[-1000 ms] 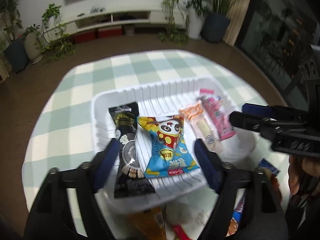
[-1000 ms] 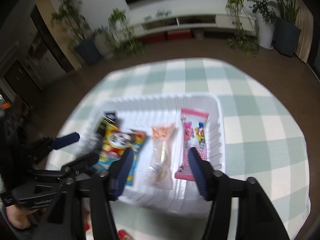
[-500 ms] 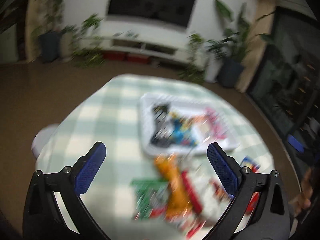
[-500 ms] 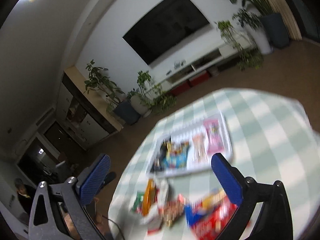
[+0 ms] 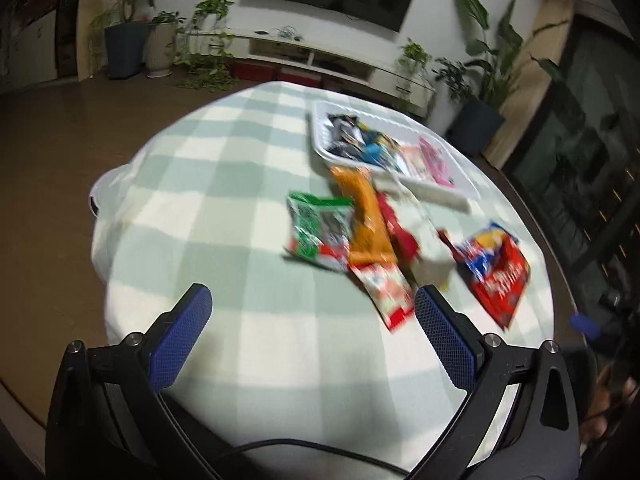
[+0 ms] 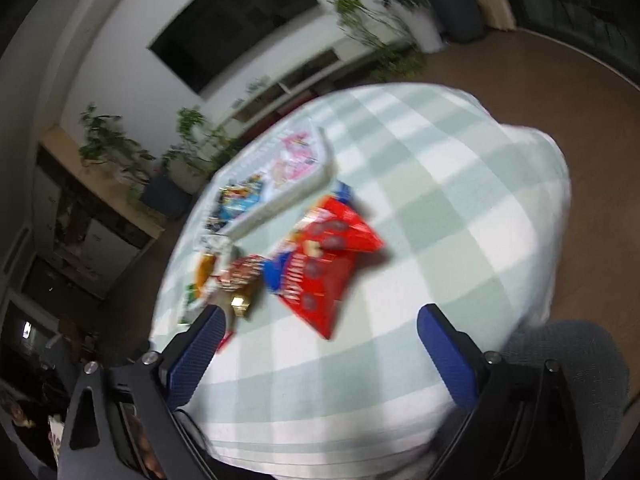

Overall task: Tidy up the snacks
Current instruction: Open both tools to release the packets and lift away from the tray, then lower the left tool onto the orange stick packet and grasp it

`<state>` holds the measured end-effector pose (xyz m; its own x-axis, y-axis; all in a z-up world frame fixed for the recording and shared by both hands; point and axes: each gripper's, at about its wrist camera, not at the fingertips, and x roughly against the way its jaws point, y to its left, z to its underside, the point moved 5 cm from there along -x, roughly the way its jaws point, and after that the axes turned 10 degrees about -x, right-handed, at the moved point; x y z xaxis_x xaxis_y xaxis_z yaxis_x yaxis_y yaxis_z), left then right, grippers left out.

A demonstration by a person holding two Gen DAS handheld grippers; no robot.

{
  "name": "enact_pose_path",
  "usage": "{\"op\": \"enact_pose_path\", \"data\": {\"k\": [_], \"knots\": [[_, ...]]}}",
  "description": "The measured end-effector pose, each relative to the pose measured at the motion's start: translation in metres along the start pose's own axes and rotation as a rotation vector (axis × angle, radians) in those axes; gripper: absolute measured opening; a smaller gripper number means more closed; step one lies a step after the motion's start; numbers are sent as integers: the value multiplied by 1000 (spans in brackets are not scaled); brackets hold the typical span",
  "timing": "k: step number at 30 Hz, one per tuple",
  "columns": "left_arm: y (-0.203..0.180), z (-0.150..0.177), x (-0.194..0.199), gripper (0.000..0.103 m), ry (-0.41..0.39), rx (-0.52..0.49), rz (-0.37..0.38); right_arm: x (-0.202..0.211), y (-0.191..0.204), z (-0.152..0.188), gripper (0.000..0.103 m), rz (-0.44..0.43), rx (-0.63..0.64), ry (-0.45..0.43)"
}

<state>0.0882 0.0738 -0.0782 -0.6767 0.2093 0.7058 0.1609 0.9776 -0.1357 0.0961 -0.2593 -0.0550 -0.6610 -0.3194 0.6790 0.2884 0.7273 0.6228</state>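
The left gripper has a black frame shaped like a wide fork, each arm ending in a blue pad with a fine cross-hatched grip texture. Round silver screws sit on both arms just behind the pads, and a thin black cable curves below its base. The right gripper is built the same: black arms, blue textured pads, silver screws.

Both wrist views high, set back at near table edge, facing TV wall; shared: tray, red bag.
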Motion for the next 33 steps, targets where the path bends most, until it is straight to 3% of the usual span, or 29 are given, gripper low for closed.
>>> {"op": "enact_pose_path", "data": {"k": [7, 12, 19, 22, 24, 27, 33], "knots": [[-30, 3, 5, 103, 1, -81, 46, 3, 29, 27, 99, 25, 207, -38], [-26, 4, -1, 103, 31, -67, 54, -4, 23, 39, 98, 36, 201, -4], [-16, -18, -17, 101, 57, -62, 66, -15, 17, 46, 86, 84, 209, 15], [-19, -32, -28, 94, 71, -81, 79, -20, 15, 49, 79, 80, 206, 35], [-21, -44, -37, 77, 79, -92, 90, -22, 15, 52, 75, 77, 213, 39], [-27, -62, -55, 61, 107, -127, 101, -23, 16, 54, 71, 75, 230, 32], [-41, -81, -95, 60, 196, -213, 71, -25, 14, 52, 64, 79, 250, 24]]}}
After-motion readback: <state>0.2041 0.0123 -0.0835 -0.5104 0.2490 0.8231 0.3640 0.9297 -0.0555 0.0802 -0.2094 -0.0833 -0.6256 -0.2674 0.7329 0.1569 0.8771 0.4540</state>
